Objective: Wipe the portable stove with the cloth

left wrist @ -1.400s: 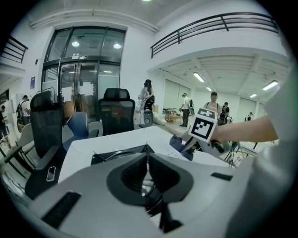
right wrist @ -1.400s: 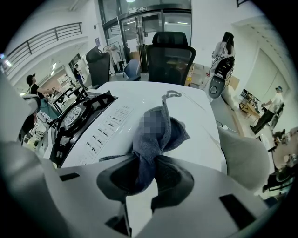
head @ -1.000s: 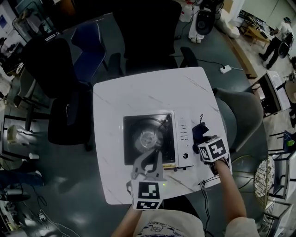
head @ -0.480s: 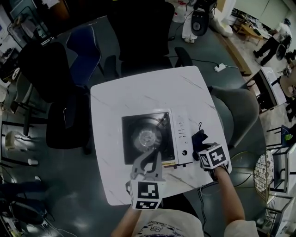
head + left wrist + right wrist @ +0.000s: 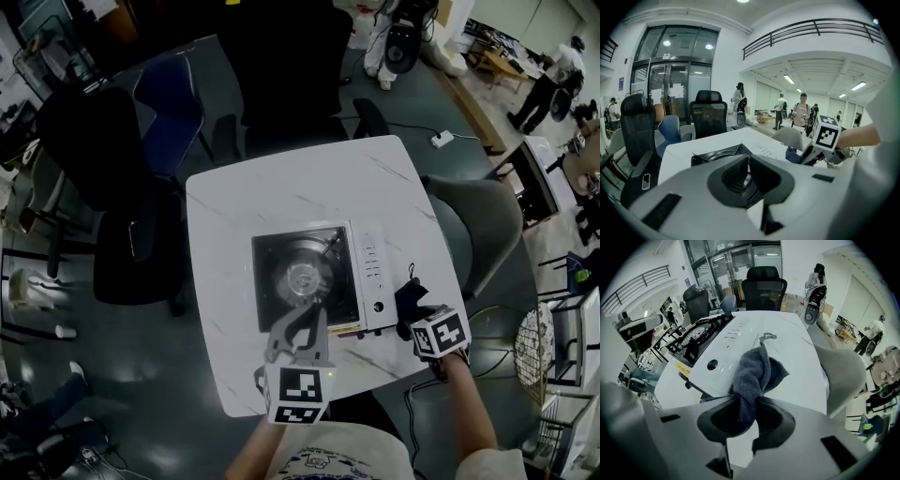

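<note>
Cloth [image 5: 752, 373] is clamped in right gripper [image 5: 746, 401], just beside the stove [image 5: 319, 278] on the table [image 5: 281, 192]. Left gripper [image 5: 749, 159] is closed, empty. Cloth should be pressed flat and dragged evenly.

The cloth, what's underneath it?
The right gripper pinches the cloth in its jaws. The cloth rests on a white surface at the portable stove's right edge, beside the knob. Whether stove panel or table lies beneath is covered.

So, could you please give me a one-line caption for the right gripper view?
Right gripper shut on a dark cloth, poised beside the white portable stove on the marble-look table.
</note>
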{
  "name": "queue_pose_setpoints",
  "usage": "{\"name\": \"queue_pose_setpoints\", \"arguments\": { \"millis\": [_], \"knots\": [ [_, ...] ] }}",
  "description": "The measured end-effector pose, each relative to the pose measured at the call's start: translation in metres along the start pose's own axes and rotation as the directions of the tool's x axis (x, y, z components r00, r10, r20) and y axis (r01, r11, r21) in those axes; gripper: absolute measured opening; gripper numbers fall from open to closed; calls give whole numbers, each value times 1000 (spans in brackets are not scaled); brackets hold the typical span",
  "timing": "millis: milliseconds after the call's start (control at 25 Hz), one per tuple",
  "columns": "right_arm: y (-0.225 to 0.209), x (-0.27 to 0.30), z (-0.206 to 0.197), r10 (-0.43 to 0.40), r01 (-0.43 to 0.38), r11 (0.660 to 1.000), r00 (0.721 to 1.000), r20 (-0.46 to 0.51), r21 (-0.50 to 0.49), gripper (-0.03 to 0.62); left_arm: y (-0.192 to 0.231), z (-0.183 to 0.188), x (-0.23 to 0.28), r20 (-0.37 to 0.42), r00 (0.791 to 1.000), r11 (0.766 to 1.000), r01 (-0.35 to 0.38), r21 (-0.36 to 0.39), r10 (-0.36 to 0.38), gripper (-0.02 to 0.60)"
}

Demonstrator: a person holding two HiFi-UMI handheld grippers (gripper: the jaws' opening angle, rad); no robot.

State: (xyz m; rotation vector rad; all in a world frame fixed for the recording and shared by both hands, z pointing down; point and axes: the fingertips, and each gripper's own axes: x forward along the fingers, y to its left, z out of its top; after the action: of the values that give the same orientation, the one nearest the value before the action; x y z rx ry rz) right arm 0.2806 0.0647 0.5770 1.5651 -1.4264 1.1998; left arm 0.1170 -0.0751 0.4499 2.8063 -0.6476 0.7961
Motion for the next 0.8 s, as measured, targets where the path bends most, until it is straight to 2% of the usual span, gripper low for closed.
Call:
{"name": "queue_pose_setpoints", "arguments": {
  "millis": [240,440,600,720,800],
  "knots": [
    [24,-40,-3,-22,20,1000,996,89,17,97,16,-5,-11,5,1000,1000,-21,-12,21,24],
    [72,-65,10,-1,-1,1000,979,205,9,97,31,-12,-20,3,999,999,-42,-24,42,23],
    [122,-65,22,51,-33,997,958,283,-67,97,41,-18,-26,-3,998,998,-58,-32,58,23],
    [162,-56,23,123,-88,987,951,284,-135,97,47,-19,-32,2,998,997,-68,-30,68,25],
    [181,-46,22,142,-100,981,953,269,-165,97,51,-22,-36,0,997,996,-76,-41,76,23]
  ]
}}
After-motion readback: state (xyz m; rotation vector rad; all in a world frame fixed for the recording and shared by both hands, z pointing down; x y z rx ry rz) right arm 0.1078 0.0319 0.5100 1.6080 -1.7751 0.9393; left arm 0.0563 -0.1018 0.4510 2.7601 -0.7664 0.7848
